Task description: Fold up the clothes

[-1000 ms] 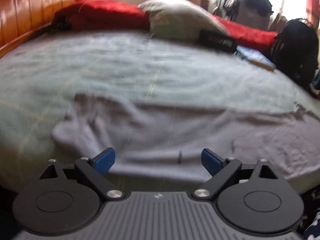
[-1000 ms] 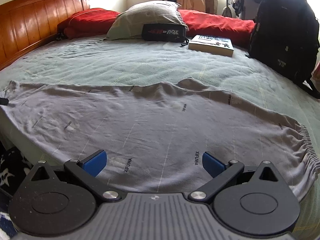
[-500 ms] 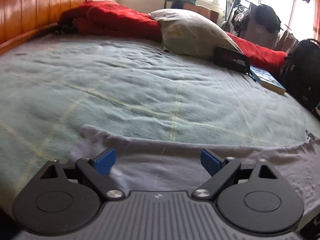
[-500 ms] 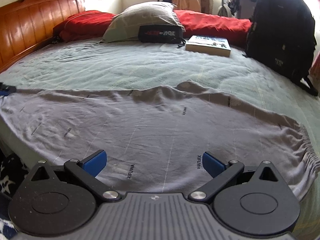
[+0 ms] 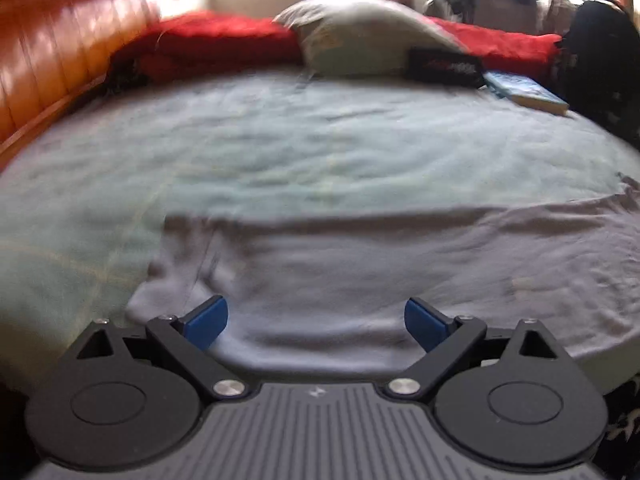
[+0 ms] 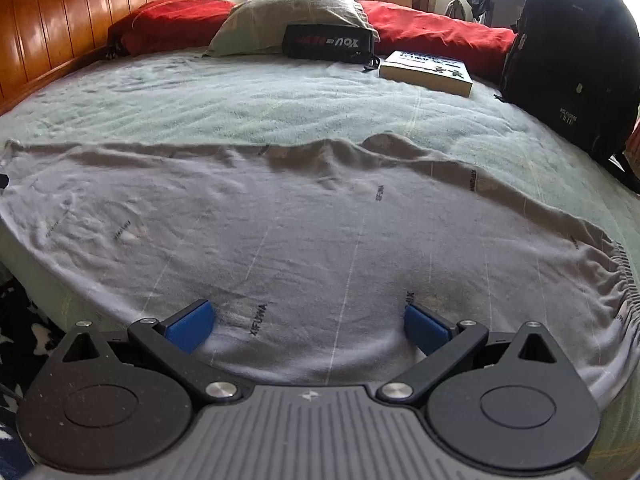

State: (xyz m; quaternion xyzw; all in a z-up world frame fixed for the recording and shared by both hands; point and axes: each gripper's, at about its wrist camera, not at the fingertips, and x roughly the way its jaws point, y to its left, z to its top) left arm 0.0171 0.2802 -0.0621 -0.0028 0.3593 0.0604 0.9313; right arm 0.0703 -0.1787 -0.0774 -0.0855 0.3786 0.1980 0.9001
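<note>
At the bottom of the right wrist view, the right gripper (image 6: 306,322) has its jaws wide open and holds nothing. It sits low over the near edge of the grey pants (image 6: 320,232). At the bottom of the left wrist view, the left gripper (image 5: 316,320) is wide open too, with nothing in it. That view is blurry.

The grey pants lie flat across the near side of the bed (image 6: 248,96), filling the middle of both views. The stretchy waistband (image 6: 622,280) is at the right edge of the right wrist view. A leg end (image 5: 168,288) sits at the lower left of the left wrist view, just past the left gripper.

The fold has likely not begun. To do it well, each gripper should pinch the near edge of the cloth, one close to the leg end and one close to the waistband. Both should lift together so the cloth stays smooth.

Farther back, in the upper part of the right wrist view, are a book (image 6: 426,72), a black pouch (image 6: 328,42), a pillow (image 6: 288,12) and a black backpack (image 6: 572,60) at the upper right.
</note>
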